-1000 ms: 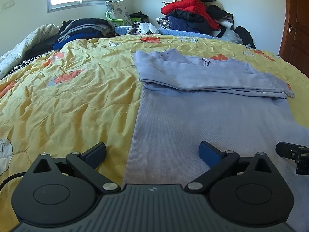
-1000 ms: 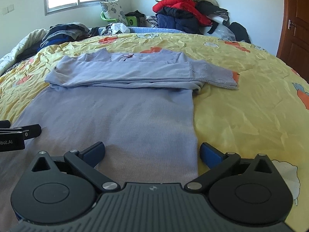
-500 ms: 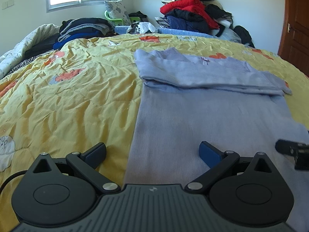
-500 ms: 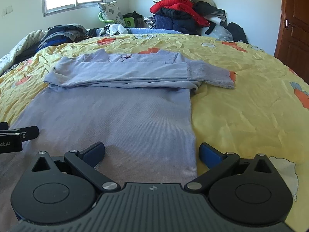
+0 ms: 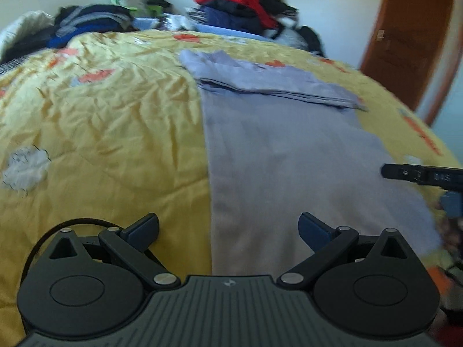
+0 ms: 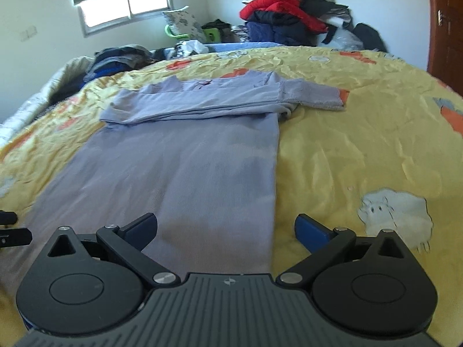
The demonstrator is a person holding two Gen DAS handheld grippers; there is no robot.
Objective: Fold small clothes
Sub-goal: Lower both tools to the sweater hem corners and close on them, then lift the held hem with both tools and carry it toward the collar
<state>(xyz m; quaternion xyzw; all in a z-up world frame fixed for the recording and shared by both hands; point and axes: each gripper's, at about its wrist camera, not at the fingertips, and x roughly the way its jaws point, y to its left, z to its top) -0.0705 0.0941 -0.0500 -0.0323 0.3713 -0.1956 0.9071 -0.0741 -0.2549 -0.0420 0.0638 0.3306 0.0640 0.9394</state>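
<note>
So the lilac long-sleeve top (image 6: 202,156) lies flat on the yellow quilt (image 6: 361,133) on the bed, sleeves folded across the chest. Left gripper (image 5: 228,228) hangs over its left hem edge, fingers wide apart, holding nothing. Right gripper (image 6: 225,227) is at the right hem corner, fingers spread too, also empty.

Left gripper (image 5: 228,227) jaws wide apart — over lilac top's (image 5: 277,156) left edge (sleeves folded across), yellow quilt (image 5: 115,133) beneath
</note>
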